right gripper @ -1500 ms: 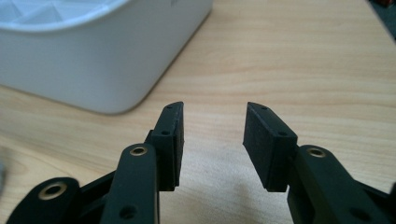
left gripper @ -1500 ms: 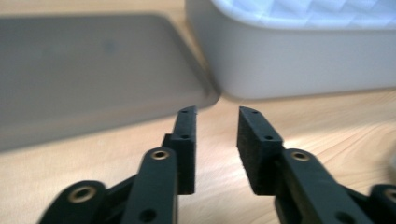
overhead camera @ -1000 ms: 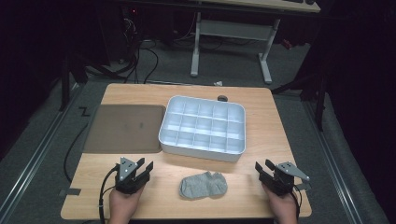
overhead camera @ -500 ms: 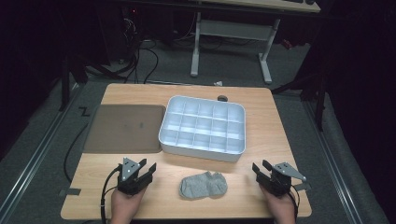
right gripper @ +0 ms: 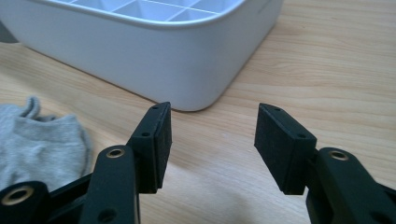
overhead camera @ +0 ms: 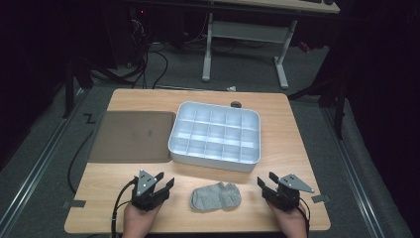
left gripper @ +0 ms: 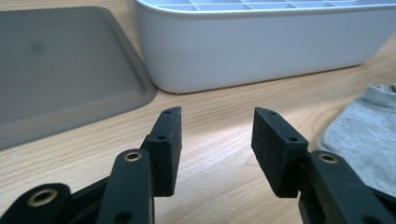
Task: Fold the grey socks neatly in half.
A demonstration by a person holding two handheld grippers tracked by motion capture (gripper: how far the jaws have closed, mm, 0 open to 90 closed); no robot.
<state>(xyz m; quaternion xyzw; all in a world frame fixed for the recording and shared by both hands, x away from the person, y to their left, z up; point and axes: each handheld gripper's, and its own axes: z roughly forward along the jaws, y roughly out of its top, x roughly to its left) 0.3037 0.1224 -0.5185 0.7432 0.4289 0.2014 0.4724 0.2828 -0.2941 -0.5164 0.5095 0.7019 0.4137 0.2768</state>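
Observation:
A grey ankle sock [overhead camera: 216, 196] lies flat on the wooden table near its front edge, between the two grippers. My left gripper [overhead camera: 165, 179] rests to the sock's left, open, with bare wood between its pads; its jaws have just been opening. In the left gripper view the gripper [left gripper: 217, 112] points at the white bin, and the sock [left gripper: 364, 135] lies at the right. My right gripper [overhead camera: 266, 178] sits to the sock's right, open and holding nothing, its jaws also just opening. In its own view the right gripper [right gripper: 213, 107] has the sock [right gripper: 37, 140] at the left.
A white bin with several compartments [overhead camera: 213, 163] stands mid-table just beyond the sock, close ahead of both grippers [left gripper: 261, 46] [right gripper: 140, 51]. A flat brown-grey mat [overhead camera: 132, 136] lies to the bin's left [left gripper: 56, 70]. Desk legs and cables stand on the floor behind the table.
The right gripper has slid a little left toward the sock. Both grippers' jaws stand slightly wider apart. The sock and bin have not moved.

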